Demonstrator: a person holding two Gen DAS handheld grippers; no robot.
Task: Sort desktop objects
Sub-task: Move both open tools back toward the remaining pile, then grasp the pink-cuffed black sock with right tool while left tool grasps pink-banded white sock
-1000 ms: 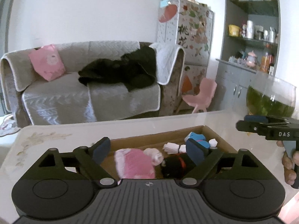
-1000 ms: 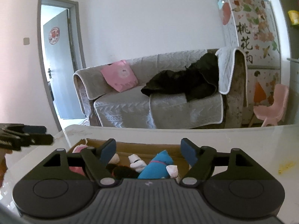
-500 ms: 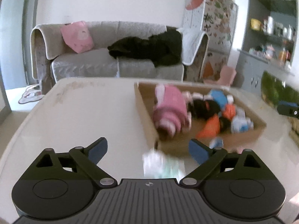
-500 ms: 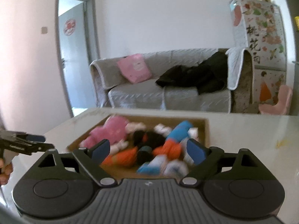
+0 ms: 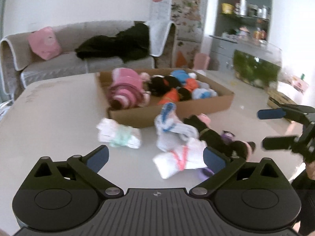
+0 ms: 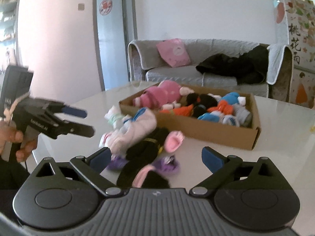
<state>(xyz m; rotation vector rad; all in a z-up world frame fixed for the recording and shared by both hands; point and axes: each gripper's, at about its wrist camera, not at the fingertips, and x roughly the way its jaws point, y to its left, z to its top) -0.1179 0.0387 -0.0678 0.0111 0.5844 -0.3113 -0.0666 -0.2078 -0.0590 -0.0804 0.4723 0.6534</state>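
A shallow cardboard box (image 5: pixel 171 116) (image 6: pixel 206 129) on the white table holds pink, black, orange and blue socks. In front of it lie loose socks: a white and mint roll (image 5: pixel 120 135), a white and blue one (image 5: pixel 171 125), a white one with pink stripes (image 5: pixel 181 159), a black and pink one (image 6: pixel 145 149) and purple ones (image 6: pixel 167 163). My left gripper (image 5: pixel 156 157) (image 6: pixel 86 121) is opening; the striped white sock lies between its fingers, unpressed. My right gripper (image 6: pixel 156 158) (image 5: pixel 261 128) is opening over the black and purple socks, gripping nothing.
A glass tank with green plants (image 5: pixel 256 68) stands on the table's far right, a patterned box (image 5: pixel 281 98) beside it. A person's hand (image 6: pixel 17 137) holds the left gripper. Behind the table are a grey sofa (image 5: pixel 59 59) and a doorway (image 6: pixel 110 39).
Both grippers have pulled back from over the box, which now lies farther off. The loose socks in front of it have come into view. Both pairs of jaws stand wider.
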